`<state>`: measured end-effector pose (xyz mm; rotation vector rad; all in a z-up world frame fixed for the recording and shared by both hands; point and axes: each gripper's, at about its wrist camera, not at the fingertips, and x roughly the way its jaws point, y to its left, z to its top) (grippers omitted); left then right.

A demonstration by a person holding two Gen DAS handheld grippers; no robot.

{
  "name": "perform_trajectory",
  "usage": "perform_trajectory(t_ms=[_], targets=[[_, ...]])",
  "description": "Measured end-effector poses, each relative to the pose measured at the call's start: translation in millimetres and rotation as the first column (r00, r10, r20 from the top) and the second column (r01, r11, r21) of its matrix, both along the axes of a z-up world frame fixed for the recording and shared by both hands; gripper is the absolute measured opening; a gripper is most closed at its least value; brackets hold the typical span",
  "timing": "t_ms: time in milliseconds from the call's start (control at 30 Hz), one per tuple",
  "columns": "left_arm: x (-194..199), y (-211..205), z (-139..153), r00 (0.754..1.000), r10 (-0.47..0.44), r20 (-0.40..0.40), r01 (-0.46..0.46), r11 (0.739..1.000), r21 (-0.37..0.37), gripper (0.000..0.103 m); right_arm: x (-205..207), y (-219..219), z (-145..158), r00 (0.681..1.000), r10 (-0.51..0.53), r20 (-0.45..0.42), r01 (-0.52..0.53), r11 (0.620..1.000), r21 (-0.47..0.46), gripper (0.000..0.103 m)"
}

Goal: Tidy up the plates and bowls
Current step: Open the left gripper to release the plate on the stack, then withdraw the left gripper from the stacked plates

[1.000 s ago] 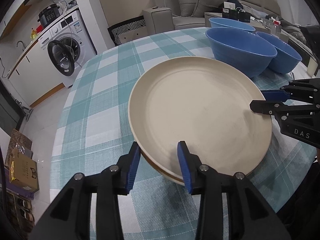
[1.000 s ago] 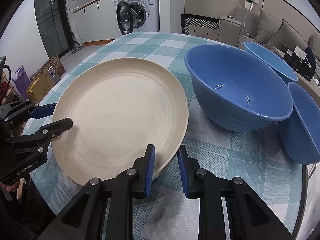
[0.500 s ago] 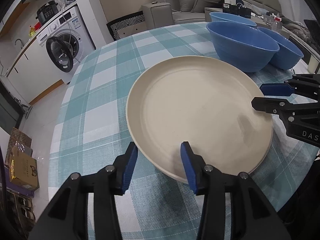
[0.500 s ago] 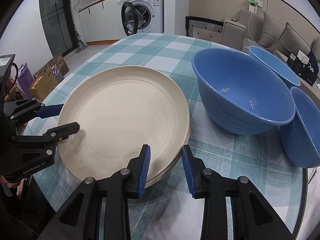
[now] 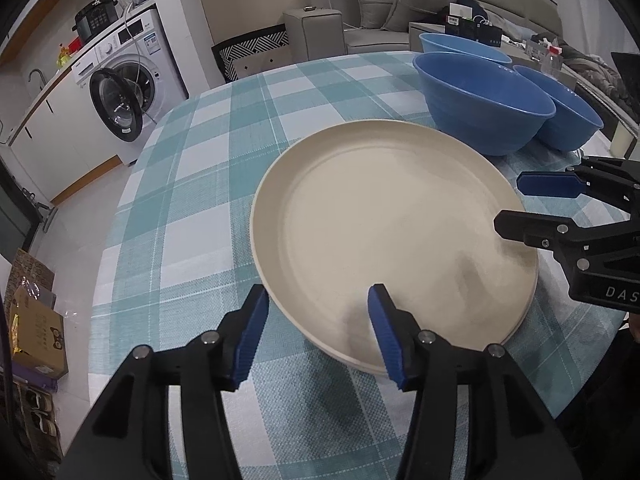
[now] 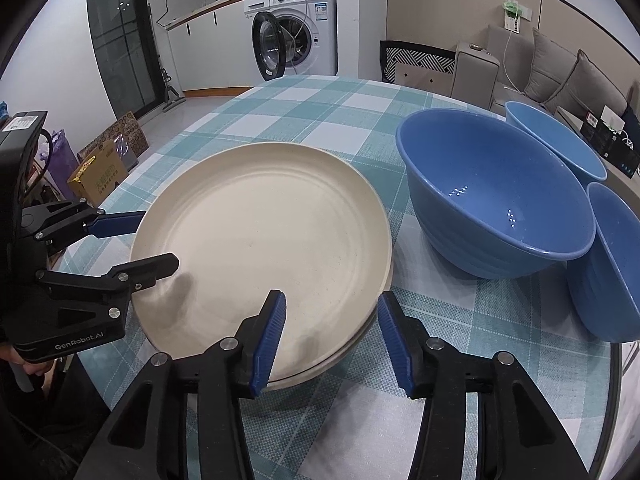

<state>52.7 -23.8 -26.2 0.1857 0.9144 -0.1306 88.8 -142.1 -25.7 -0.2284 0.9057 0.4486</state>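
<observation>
Plates: a stack of cream plates (image 5: 392, 236) sits flat on the checked tablecloth (image 5: 192, 216), a second rim peeking out under the top one along the near edge in the right wrist view (image 6: 260, 240).
Left gripper: the left gripper (image 5: 316, 336) is wide apart, nothing between its blue pads; one pad hangs over the plate's near rim, the other over the cloth just outside it.
Left gripper seen from the right: it comes in from the left side of the stack (image 6: 156, 236), one finger over the plate's surface, the other just off the rim, jaws spread.
Right gripper: the right gripper (image 6: 332, 336) is also spread wide and empty, straddling the stack's near edge, left pad over the plate, right pad over the cloth beside it.
Right gripper seen from the left: there it is at the stack's right edge (image 5: 508, 204), fingers apart.
Contact: cannot tell whether any pad touches the rim.
Bowls: three blue bowls cluster just beyond the plates; the big one (image 6: 492, 200) stands nearest the stack, two more (image 6: 556, 140) (image 6: 612, 264) behind and beside it.
Background: a washing machine (image 6: 296, 28) with its door open, and a grey sofa (image 5: 400, 4).
</observation>
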Motion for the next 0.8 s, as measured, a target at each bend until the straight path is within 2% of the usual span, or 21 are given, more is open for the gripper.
perform_trajectory(t_ms=[200,233,300,367,500,567,800], targets=[[0,3,4,1.0,0.0,0.011,0.001,1.0,-0.031,0.054,-2,-2,4,1.0,0.004,0.009,-0.004,1.0,0.026,0.075],[0,4,6,1.0,-0.002,0.015,0.002,0.999,-0.039,0.057,-2,-2,5,1.0,0.003,0.011,-0.004,0.999,0.034,0.076],[-1,4,8,1.0,-0.004,0.025,0.005,0.999,-0.049,0.064,-2,-3,6,1.0,0.005,0.012,-0.005,0.999,0.046,0.081],[-3,3,10,0.999,-0.009,0.038,0.01,0.999,-0.051,0.079,-4,-4,8,1.0,0.007,0.015,-0.008,0.999,0.051,0.082],[-5,1,14,0.998,-0.02,0.055,0.023,0.998,-0.058,0.086,-6,-4,10,1.0,0.01,0.023,-0.012,0.998,0.056,0.086],[-5,2,16,0.998,-0.018,0.065,0.023,0.997,-0.07,0.103,-6,-4,11,1.0,0.013,0.025,-0.014,0.998,0.059,0.089],[-7,8,22,0.996,-0.011,0.084,0.022,0.992,-0.123,0.103,-8,-6,17,0.999,0.012,0.05,-0.016,0.997,0.077,0.102]])
